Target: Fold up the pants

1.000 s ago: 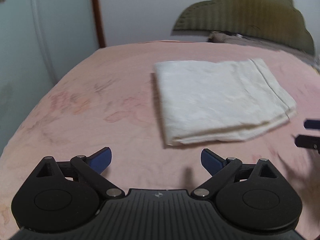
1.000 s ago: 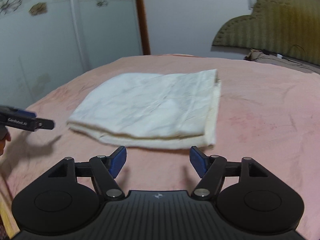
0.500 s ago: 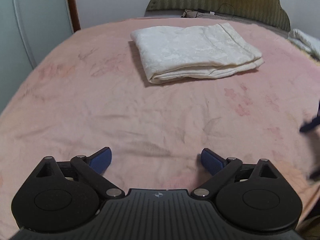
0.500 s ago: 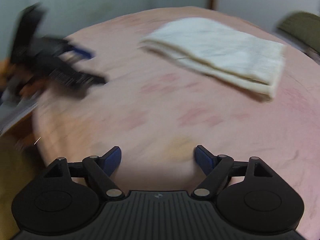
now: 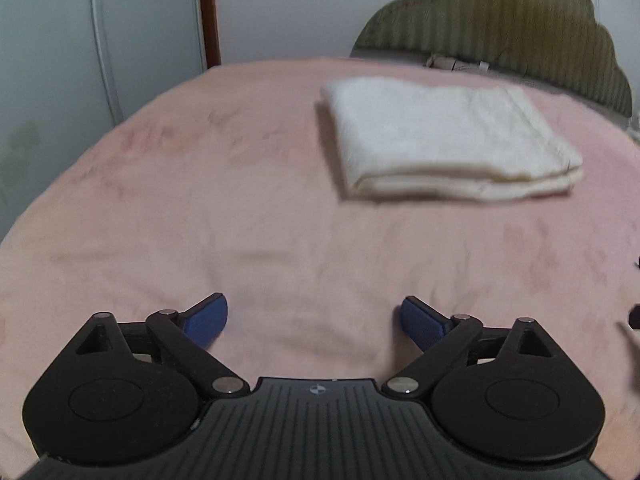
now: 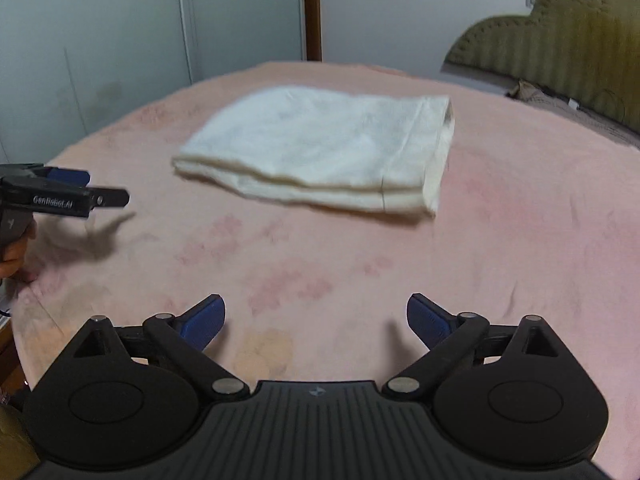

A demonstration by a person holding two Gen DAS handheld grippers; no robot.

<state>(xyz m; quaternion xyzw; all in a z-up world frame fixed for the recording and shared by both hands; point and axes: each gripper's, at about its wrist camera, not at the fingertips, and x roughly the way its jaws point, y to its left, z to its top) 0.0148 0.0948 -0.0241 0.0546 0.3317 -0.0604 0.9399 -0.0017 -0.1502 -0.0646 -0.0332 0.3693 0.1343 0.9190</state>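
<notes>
Pants (image 5: 448,140): white, folded into a flat rectangular stack; lying on the bed, toward its far side, layered edges facing the tools.
Bed (image 5: 200,220): covered by a pink blanket with a faint floral print.
Headboard (image 5: 520,36): olive, padded, scalloped top; beyond the pants.
Left tool (image 5: 314,316): blue pads wide apart, nothing between them; over bare blanket, well short of the pants. In the right wrist view it shows at the left edge (image 6: 80,196), held in a hand (image 6: 14,252).
Right tool (image 6: 316,316): jaws opening, pads set wide, nothing between them; over bare blanket, clear of the pants (image 6: 320,148).
Wall (image 6: 120,40): pale, behind the bed.
</notes>
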